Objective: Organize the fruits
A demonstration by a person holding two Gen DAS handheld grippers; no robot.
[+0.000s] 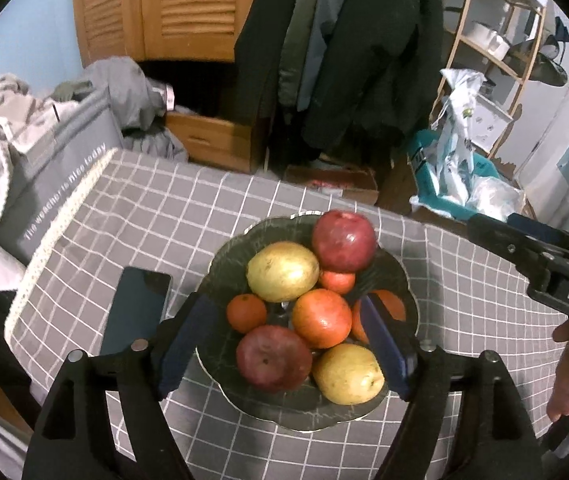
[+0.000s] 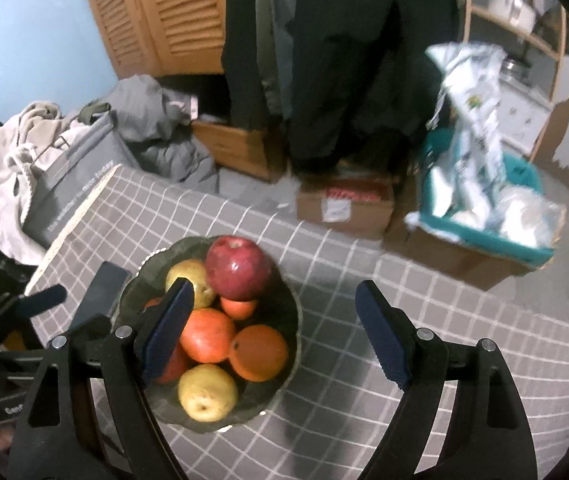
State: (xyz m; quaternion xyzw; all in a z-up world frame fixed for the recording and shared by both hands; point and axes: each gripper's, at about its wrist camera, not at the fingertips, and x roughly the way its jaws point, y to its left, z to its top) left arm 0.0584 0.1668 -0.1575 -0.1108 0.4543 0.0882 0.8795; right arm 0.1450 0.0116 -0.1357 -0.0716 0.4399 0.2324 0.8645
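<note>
A: Where's the fruit?

B: All of it sits in the dark scalloped bowl (image 1: 398, 276) on the grey checked tablecloth (image 1: 156, 216). A red apple (image 1: 343, 241) rides highest, at the bowl's far side, with a yellow pear (image 1: 282, 271) touching it on the left and a small tangerine (image 1: 337, 281) tucked under it.

A: And nearer the camera?

B: An orange (image 1: 321, 319) at the bowl's centre, another tangerine (image 1: 246, 313) left of it, a second red apple (image 1: 273, 357) and a second yellow pear (image 1: 349, 374) at the near rim. One more orange (image 2: 259, 352) lies at the bowl's right side, half hidden by a finger in the left wrist view.

A: The grippers?

B: The left gripper (image 1: 288, 342) hangs above the bowl, jaws spread wide around the near fruit, gripping nothing. The right gripper (image 2: 276, 332) is released too; its left finger is over the bowl and its right finger over bare cloth to the bowl's right.

A: Anything touching fruit?

B: Hard to say; the fingers seem to float above it.

A: Else?

B: A dark phone (image 1: 136, 312) lies just left of the bowl.
</note>
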